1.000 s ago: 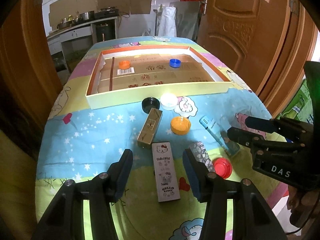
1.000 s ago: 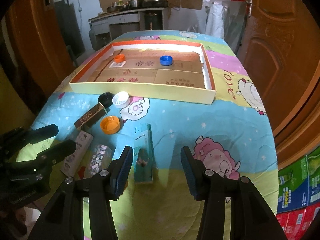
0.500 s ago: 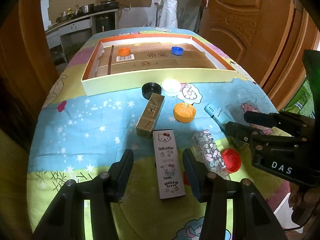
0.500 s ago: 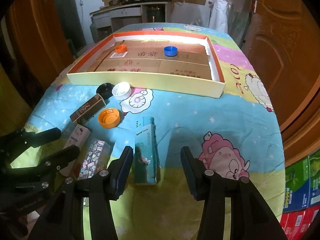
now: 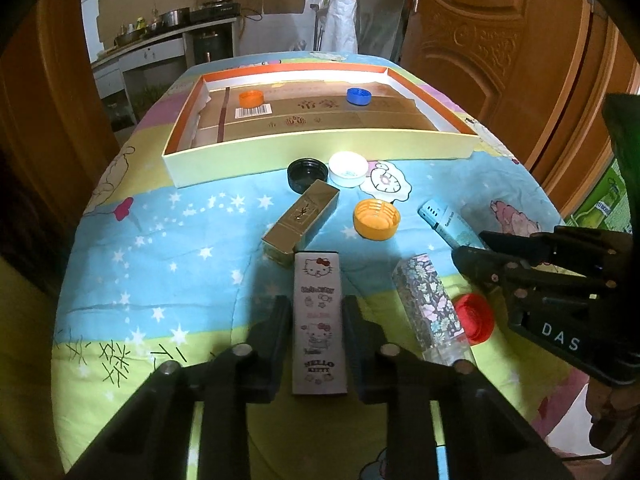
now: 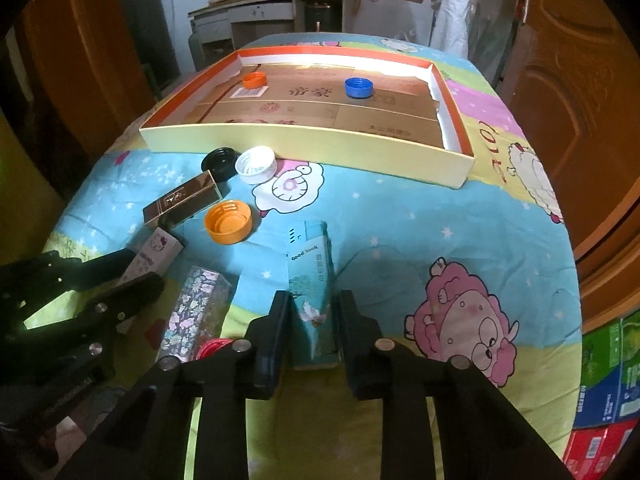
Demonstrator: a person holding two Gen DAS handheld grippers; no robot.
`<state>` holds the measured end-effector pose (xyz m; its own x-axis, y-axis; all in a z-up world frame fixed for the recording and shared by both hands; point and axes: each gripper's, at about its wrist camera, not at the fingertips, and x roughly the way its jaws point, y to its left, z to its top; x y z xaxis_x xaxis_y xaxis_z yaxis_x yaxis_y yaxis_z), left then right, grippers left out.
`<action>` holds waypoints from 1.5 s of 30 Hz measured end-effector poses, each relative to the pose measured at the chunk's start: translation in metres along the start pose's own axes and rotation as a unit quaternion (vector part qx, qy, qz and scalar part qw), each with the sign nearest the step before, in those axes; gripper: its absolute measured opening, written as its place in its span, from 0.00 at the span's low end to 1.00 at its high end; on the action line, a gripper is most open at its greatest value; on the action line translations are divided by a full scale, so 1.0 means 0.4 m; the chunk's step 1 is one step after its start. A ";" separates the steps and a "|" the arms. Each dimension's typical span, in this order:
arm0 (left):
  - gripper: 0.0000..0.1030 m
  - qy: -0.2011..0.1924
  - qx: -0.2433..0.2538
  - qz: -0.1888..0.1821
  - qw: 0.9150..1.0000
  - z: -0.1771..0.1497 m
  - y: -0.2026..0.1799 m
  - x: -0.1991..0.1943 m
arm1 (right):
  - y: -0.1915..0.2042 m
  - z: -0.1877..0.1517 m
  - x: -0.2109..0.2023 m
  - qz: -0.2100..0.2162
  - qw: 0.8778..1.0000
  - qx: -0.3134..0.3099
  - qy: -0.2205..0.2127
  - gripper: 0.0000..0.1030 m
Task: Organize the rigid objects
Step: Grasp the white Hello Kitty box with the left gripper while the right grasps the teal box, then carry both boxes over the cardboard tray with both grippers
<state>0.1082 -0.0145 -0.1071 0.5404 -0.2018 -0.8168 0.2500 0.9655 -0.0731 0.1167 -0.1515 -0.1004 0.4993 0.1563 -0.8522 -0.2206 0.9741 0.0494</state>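
A: In the left wrist view the left gripper (image 5: 316,344) is closing, pads against the Hello Kitty box (image 5: 319,320) at lower centre.

B: Only the right wrist view shows the right gripper (image 6: 311,328) closing, pads touching the teal box (image 6: 312,280).

A: The tray (image 5: 320,148), upper centre, holds an orange cap (image 5: 251,99) and a blue cap (image 5: 358,96).

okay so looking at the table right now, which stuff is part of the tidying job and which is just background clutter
Part of the job:
- Hello Kitty box, left hand-held gripper closing on it
- teal box, right hand-held gripper closing on it
- gold box, floral box
- loose caps, e.g. yellow cap
- tray

Just lying about:
- kitchen counter with pots
- stacked cartons
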 end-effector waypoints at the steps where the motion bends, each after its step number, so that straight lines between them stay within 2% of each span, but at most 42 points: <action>1: 0.26 0.000 -0.003 -0.002 1.000 0.000 0.003 0.000 | 0.001 0.000 0.000 -0.001 1.000 0.000 -0.001 0.23; 9: 0.25 -0.004 -0.018 -0.016 1.000 0.001 0.014 -0.011 | -0.008 0.001 -0.016 0.005 1.000 0.013 -0.009 0.22; 19: 0.26 -0.023 -0.017 -0.008 1.000 0.025 0.012 -0.043 | -0.016 0.011 -0.050 0.008 0.999 0.019 -0.029 0.22; 35: 0.26 -0.072 -0.012 0.011 0.997 0.125 0.012 -0.086 | -0.027 0.048 -0.087 0.000 0.998 0.029 -0.061 0.22; 45: 0.26 -0.085 -0.011 0.011 0.996 0.184 0.018 -0.078 | -0.033 0.086 -0.096 -0.005 0.997 0.029 -0.075 0.22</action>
<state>0.1523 -0.0136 -0.0399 0.6743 -0.2034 -0.7099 0.2199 0.9730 -0.0699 0.1295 -0.1647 -0.0505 0.6213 0.1655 -0.7659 -0.1688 0.9828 0.0755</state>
